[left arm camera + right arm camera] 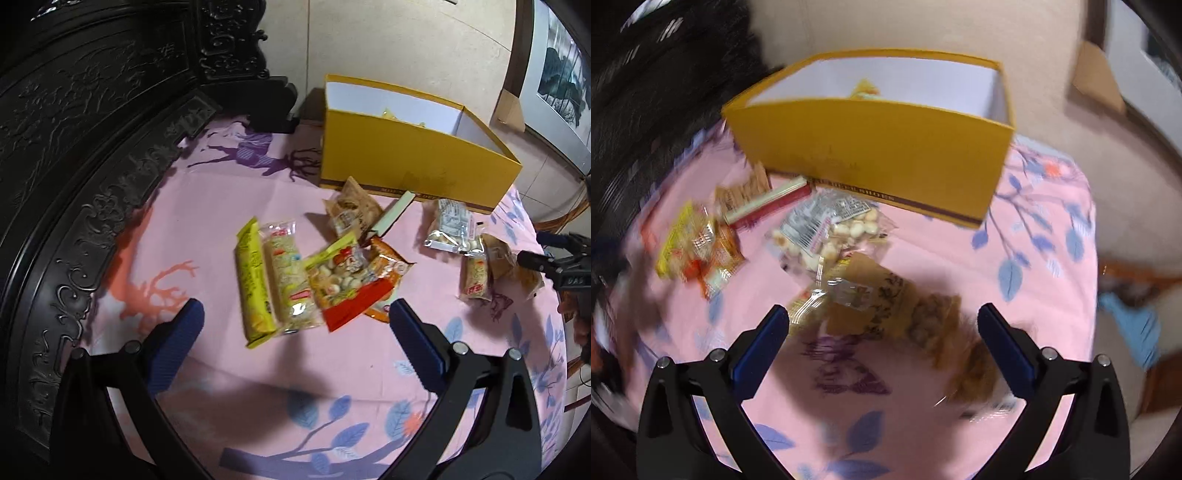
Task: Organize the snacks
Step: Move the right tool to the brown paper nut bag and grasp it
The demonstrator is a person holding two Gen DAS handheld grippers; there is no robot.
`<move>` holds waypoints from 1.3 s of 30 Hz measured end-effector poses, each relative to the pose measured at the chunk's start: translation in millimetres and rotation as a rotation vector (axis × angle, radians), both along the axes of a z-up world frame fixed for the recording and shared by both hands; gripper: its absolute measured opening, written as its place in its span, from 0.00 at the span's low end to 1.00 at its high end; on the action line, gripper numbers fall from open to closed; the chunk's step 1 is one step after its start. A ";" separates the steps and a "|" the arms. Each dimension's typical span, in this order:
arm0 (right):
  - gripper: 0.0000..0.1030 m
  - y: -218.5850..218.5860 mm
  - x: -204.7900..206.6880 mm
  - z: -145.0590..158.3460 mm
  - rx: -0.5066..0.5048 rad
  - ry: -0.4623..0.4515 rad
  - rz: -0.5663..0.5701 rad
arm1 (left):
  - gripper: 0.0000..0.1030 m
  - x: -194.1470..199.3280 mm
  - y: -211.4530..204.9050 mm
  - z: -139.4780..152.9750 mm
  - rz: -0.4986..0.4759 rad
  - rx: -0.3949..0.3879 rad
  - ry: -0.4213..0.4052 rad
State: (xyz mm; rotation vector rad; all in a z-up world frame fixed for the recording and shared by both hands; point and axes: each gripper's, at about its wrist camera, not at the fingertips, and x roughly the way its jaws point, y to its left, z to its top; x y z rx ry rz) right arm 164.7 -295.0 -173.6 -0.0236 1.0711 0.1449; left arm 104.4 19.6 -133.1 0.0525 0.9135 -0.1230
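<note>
Both grippers hang over scattered snack packets, jaws spread wide and holding nothing.

The left gripper (pixel 295 325) faces a yellow packet (pixel 254 284) and overlapping bags on the pink-clothed counter (pixel 207 206); the right gripper (pixel 882 345) is over a brown bag (pixel 905 314) beside a clear pouch (pixel 831 229). The yellow box (pixel 413 162), behind them, already holds something yellow. Overlapping wrappers could be pinched together or slip. The box's base lettering and the packet labels are too blurred to read.
</note>
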 end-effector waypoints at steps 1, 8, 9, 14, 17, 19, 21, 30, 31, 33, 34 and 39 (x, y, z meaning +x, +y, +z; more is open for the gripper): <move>0.99 1.4 4.2 -5.4 -0.029 0.011 0.055 | 0.98 -0.9 1.1 0.3 0.001 -0.001 0.000; 0.99 9.2 25.1 -30.8 -0.069 0.078 0.268 | 0.98 2.5 -5.5 -4.0 -0.019 0.045 0.023; 0.99 10.0 28.2 -35.1 -0.071 0.089 0.289 | 0.98 3.0 -6.0 -4.5 -0.021 0.041 0.028; 0.99 11.8 35.4 -54.9 -0.114 0.131 0.339 | 0.98 4.1 -7.7 -5.6 -0.031 0.052 0.028; 0.83 13.8 33.0 -57.1 -0.132 0.134 0.345 | 0.98 5.4 -6.5 -7.4 -0.024 0.057 0.030; 0.73 15.7 32.5 -57.2 -0.131 0.151 0.349 | 0.98 6.4 -6.4 -9.0 -0.021 0.050 0.034; 0.66 15.7 32.1 -57.4 -0.133 0.159 0.339 | 0.98 6.2 -7.9 -10.1 -0.025 0.040 0.033; 0.42 24.5 8.0 -43.8 -0.070 0.132 0.250 | 0.98 8.8 -15.7 -18.9 -0.051 0.054 0.010; 0.42 26.4 1.8 -42.6 -0.056 0.130 0.228 | 0.98 12.4 -15.3 -22.1 -0.052 0.055 0.010; 0.42 28.1 -7.2 -39.2 -0.001 0.137 0.187 | 0.98 19.4 -12.7 -26.5 -0.051 0.049 0.021; 0.42 28.6 -10.9 -37.6 0.017 0.136 0.171 | 0.98 23.3 -9.9 -27.8 -0.045 0.046 0.021; 0.42 39.4 -41.3 -18.1 0.135 0.107 0.099 | 0.95 41.7 8.9 -30.4 0.001 -0.010 0.029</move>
